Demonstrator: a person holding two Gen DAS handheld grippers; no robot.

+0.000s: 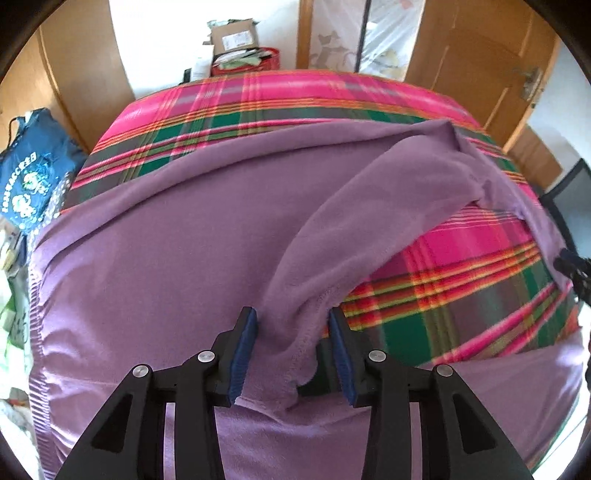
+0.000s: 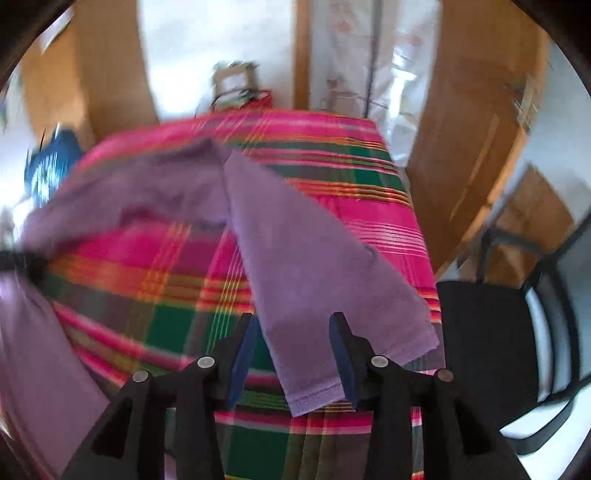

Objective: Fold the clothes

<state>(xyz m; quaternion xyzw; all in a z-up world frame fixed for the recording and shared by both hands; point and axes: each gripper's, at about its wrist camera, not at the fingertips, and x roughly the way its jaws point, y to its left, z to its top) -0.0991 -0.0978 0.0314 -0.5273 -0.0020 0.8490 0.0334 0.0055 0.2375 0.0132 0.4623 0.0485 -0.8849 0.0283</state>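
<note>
My left tongs (image 1: 292, 350) stand spread at the bottom of the left view, a purple sleeve (image 1: 354, 221) lying between the blue pads without either pad pressing on it. My right tongs (image 2: 292, 354) are spread too, low in the blurred right view, with the other sleeve's cuff (image 2: 314, 384) between the pads, loose as far as I can tell. I reckon the risk is that both sleeves simply lie where they dropped: the left one is bunched and twisted near its cuff, so a fold made over it would trap a lump. The right one slants toward the edge of the plaid-covered bed (image 2: 369, 155) at the right of the frame and could slip off toward the black chair (image 2: 491, 350). Closing without fabric well in would also pinch the bedcover instead. Counted, near to far: two tongs, two sleeves, one purple top (image 1: 155, 266) spread across the middle of the left view, one bed, one chair, one blue bag (image 1: 33, 173) at the left edge, one cardboard box (image 1: 234, 35) at the top.
</note>
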